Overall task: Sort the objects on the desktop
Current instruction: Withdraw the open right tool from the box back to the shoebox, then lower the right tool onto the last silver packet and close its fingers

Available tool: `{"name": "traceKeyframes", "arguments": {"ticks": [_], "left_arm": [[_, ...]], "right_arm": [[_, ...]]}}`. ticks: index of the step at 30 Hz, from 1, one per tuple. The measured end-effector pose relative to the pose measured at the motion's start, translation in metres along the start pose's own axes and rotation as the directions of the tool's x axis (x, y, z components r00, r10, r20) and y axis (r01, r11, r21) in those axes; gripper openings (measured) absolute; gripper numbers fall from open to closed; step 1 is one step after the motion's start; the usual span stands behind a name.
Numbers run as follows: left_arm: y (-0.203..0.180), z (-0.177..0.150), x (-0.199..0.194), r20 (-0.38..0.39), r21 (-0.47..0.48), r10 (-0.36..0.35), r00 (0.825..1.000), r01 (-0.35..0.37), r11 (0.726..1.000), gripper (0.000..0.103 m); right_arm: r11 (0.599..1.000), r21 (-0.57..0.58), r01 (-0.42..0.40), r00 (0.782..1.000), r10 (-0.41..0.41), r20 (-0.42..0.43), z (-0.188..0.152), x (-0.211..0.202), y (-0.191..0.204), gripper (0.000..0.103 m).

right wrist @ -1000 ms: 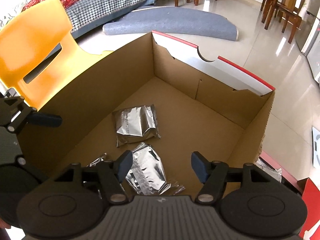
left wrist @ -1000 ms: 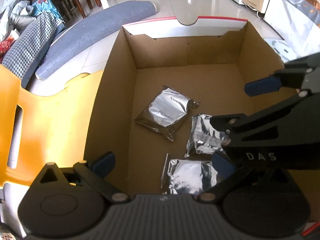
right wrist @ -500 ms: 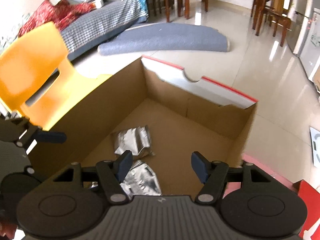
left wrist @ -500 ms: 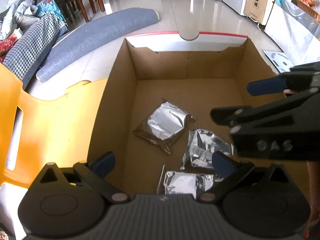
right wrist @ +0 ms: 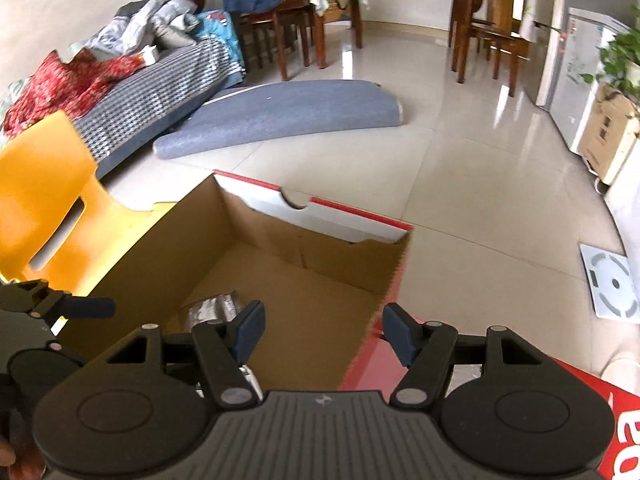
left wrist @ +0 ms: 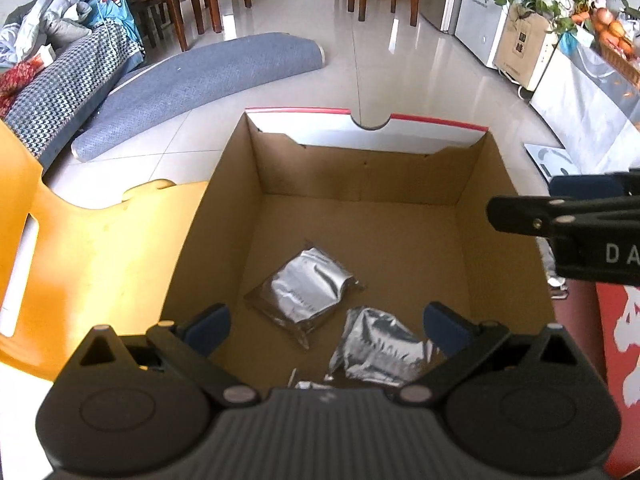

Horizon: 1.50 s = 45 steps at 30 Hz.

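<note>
L fingers (left wrist: 324, 326) wide apart, empty, R fingers (right wrist: 322, 332) same

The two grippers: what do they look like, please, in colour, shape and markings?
Both are black plastic. The left gripper has a ribbed grey-black body, two round discs at its sides, silver pivot pins on angled linkage bars, and blue pads on the fingers. The right gripper is built the same; seen from the left wrist view, its side carries white letters "DA", cut off by the frame edge.

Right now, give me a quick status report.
Left hand-held gripper open, empty; right hand-held gripper open, empty. Foil packets lying in cardboard box. Nothing in the way.
</note>
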<state>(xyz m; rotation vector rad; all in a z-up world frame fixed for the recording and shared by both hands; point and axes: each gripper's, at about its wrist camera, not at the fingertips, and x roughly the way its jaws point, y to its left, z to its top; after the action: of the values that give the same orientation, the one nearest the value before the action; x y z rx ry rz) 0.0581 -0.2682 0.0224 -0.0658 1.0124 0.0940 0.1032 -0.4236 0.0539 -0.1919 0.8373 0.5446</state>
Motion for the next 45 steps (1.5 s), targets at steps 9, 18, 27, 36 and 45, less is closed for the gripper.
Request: {"name": "traceKeyframes", "arguments": {"ticks": [9,18,27,36,45], "left_arm": [[-0.018,0.006,0.001,0.017,-0.002,0.012,1.0,-0.012,1.0,0.103],[-0.029,0.009,0.008,0.004,-0.015,0.011,1.0,-0.011,1.0,0.103],[-0.038,0.012,0.014,-0.005,-0.023,-0.003,1.0,0.003,1.0,0.103],[-0.06,0.014,0.008,0.053,0.047,-0.026,0.998,0.024,0.999,0.103],[-0.088,0.01,0.003,0.104,0.182,-0.043,0.994,0.023,0.983,0.103]], "right_arm": [[0.996,0.078,0.043,0.999,-0.043,0.004,-0.001,-0.01,-0.028,0.065],[0.975,0.196,0.101,0.995,-0.094,-0.042,-0.008,-0.01,-0.063,0.065],[0.965,0.221,0.14,0.986,-0.117,-0.115,-0.02,0.001,-0.088,0.065],[0.968,0.194,0.16,0.974,-0.123,-0.192,-0.032,0.022,-0.097,0.065],[0.982,0.13,0.138,0.965,-0.103,-0.243,-0.038,0.042,-0.096,0.065]]}}
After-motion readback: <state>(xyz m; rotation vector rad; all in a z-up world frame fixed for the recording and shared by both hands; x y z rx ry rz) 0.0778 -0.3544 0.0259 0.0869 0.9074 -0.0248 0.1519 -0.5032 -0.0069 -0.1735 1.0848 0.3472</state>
